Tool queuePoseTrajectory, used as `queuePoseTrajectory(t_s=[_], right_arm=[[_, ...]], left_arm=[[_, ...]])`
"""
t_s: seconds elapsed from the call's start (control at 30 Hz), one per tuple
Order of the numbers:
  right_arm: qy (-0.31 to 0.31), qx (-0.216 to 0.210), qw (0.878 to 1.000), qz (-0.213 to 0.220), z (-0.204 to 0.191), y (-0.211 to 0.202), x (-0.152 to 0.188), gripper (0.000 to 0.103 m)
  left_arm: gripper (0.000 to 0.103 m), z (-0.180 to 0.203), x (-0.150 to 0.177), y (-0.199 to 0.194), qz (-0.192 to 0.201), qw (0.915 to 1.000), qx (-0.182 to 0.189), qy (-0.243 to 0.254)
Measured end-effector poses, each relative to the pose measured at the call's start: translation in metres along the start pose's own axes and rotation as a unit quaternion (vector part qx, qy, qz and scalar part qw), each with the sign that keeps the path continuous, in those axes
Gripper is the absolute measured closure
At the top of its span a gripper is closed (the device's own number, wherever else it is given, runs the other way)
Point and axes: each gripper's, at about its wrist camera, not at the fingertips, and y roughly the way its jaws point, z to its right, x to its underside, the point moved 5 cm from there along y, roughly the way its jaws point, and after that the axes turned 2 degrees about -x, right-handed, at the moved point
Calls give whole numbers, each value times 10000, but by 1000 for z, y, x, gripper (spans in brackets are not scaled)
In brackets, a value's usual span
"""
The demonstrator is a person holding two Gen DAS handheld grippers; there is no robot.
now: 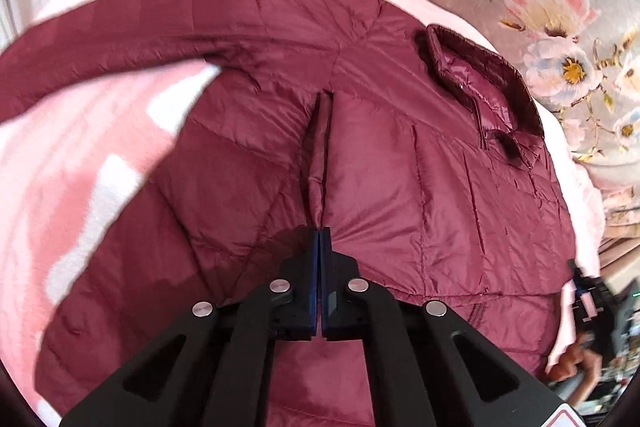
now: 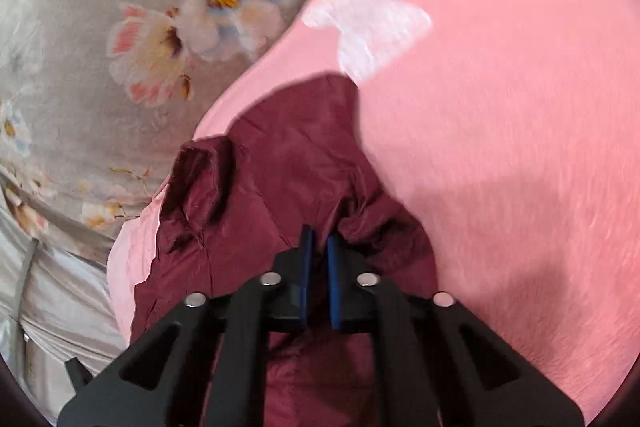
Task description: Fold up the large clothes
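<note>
A maroon quilted puffer jacket (image 1: 400,155) lies spread on a pink blanket (image 1: 80,163), collar (image 1: 480,79) to the right, one sleeve (image 1: 120,39) stretched to the left. My left gripper (image 1: 321,233) is shut on a pinched ridge of jacket fabric (image 1: 318,155) near the middle of the body. In the right wrist view the jacket (image 2: 288,155) is bunched up, and my right gripper (image 2: 318,241) is shut on a fold of it, with fabric between the narrowly parted pads. The right gripper also shows in the left wrist view (image 1: 588,303) at the far right edge.
The pink blanket (image 2: 500,147) with white patches covers the bed. A grey floral sheet (image 2: 120,47) lies beyond it, also in the left wrist view (image 1: 560,47). A person's hand (image 1: 576,367) shows at the lower right.
</note>
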Motion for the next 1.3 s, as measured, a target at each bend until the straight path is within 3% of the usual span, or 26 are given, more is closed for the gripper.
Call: queuePoseTrajectory(t_s=[0.1,0.2,0.4,0.43,0.47,0.53,0.7,0.73,0.77,0.83,0.93,1.0,1.07,1.3], right_arm=[[-751,518,9953,320,-15,-13,-6,101],[-956,1147,9887,144,2,-1,-5,103],[-434,494,9975,-273,14,-5,10,98],[-394,449,9977,-313,12,-7,12,89],[-395,406,9977,-369,9,-8,15,69],[-441,415,9973,-423,4,-5,21,51],[-295,234,9974,-609,-1,24,16,51],[-214,221,9975,-629,0,30,13,62],[-187,241,9977,-606,1,33,9,88],[-153,93,9990,-406,-2,26,1,98],[-661,335,9973,-7,-15,8,0,101],[-1052,989,9889,-353,-5,28,16,101],[-1094,1137,9860,-546,4,41,25,101],[-1534,1590,9739,-511,-5,37,27,97]], left_arm=[[103,-5,2,0,147,9994,-283,150],[103,-11,6,9,224,9974,-640,254],[103,-11,8,11,268,9973,-608,322],[103,-9,7,12,263,9974,-589,325],[103,-8,6,12,265,9974,-582,337],[103,-4,4,13,262,9972,-586,371],[103,0,-1,12,278,9971,-581,414],[103,1,-2,11,293,9968,-590,457],[103,2,-3,10,320,9964,-605,500],[103,3,-6,8,384,9959,-593,574],[103,3,-5,22,243,9963,-560,608],[103,6,1,28,373,9937,-725,764],[103,11,5,28,504,9903,-900,936],[103,15,11,27,842,9830,-1135,1168]])
